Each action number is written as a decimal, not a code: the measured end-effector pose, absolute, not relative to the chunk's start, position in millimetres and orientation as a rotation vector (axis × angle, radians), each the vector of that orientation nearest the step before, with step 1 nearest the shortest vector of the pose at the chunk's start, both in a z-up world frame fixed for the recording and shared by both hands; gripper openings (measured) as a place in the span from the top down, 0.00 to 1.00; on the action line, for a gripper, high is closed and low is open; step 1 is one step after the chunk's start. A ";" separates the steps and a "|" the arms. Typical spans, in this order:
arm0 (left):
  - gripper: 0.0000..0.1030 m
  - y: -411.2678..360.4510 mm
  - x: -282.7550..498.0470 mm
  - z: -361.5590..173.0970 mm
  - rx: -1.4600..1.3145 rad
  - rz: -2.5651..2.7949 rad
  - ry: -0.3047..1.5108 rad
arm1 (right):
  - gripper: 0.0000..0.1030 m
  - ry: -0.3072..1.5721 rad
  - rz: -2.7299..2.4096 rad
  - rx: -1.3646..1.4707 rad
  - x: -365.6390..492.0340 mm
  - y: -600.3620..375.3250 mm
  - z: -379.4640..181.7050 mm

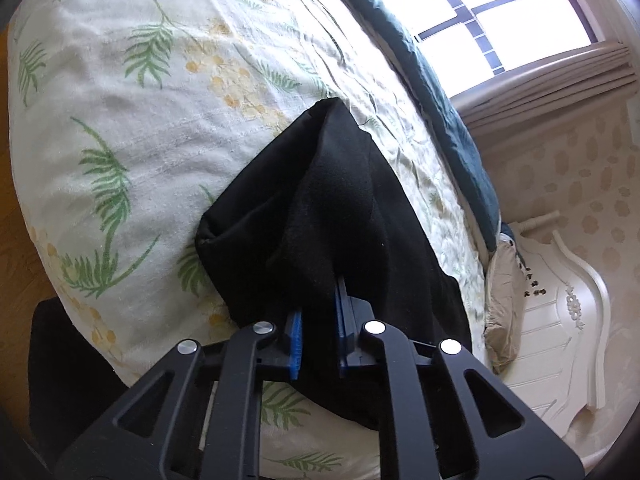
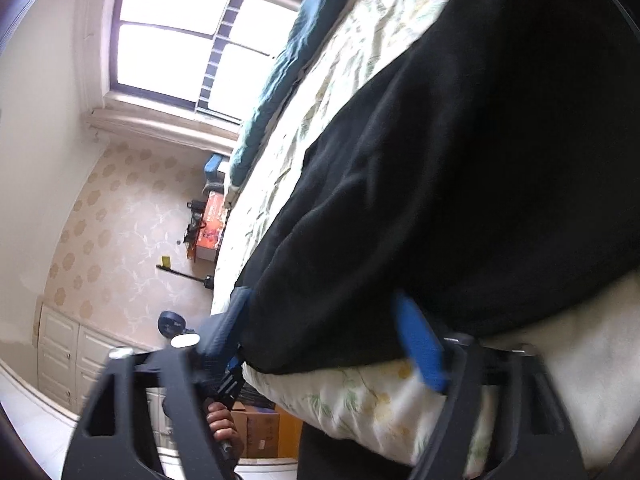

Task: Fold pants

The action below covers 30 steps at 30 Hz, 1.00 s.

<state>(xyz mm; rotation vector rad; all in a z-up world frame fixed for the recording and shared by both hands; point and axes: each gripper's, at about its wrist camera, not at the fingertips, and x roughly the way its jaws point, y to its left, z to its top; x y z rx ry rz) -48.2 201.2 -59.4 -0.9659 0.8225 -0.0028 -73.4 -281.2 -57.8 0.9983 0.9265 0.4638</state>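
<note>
I stand in a home bedroom: a bed (image 1: 120, 92) in leaf-print sheets, a curtained window (image 1: 500, 12), floral wallpaper (image 2: 120, 208).

Matt black fleecy pants (image 1: 340, 208)

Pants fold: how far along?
Done: little. The black pants lie bunched on the leaf-print bedspread, no flat fold visible. In hand: left gripper is clamped on the cloth; right gripper straddles the edge, pads not pressing. Left: secure the right grip, spread, fold.
</note>
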 end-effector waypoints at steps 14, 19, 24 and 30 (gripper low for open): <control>0.91 220.0 -48.6 -63.3 -0.964 0.023 0.818 | 0.90 1.037 0.504 0.987 -84.0 -264.9 -69.0; 0.88 222.1 -50.5 -56.4 -0.918 -0.046 0.829 | 0.85 1.037 0.554 1.058 -86.1 -271.3 -72.9; 0.68 218.9 -74.9 -43.2 -0.835 -0.045 0.841 | 0.52 0.979 0.531 0.997 -97.6 -303.8 -44.5; 0.42 195.4 -77.7 0.3 -0.627 -0.023 0.792 | 0.42 0.784 0.250 0.824 -115.9 -452.5 21.9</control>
